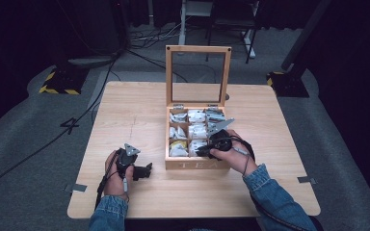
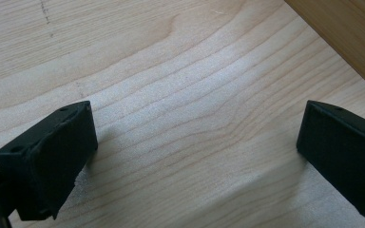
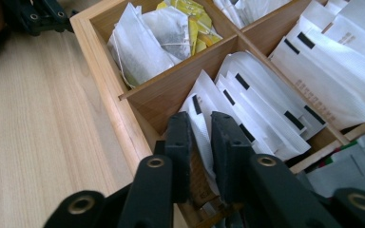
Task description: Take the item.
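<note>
While its two black jaws stand nearly together on the upper edge of a white paper tea sachet [image 3: 200, 124], the right gripper [image 3: 204, 124] reaches down into the front compartment of a light wooden tea box [image 3: 105, 80] that stands open near the middle of a pale wooden table [image 1: 135, 110]. That sachet is the nearest in a row of like packets with black marks, standing on edge and leaning against one another in the same compartment. It looks light, thin and limp, likely to bend or crease under a hard squeeze and to slide out if pinched only at a corner; a hold across the top edge, well clear of its neighbours, seems soundest, with a straight lift so the packets beside it stay put. Next door, a compartment holds loose white and yellow sachets [image 3: 171, 28]. Beyond the box's raised glass-paned lid [image 1: 198, 74], dark floor and cables show. At the table's near left, the left gripper [image 2: 197, 142] hovers just above bare wood with jaws spread wide and nothing between them, beside the box's wall.
</note>
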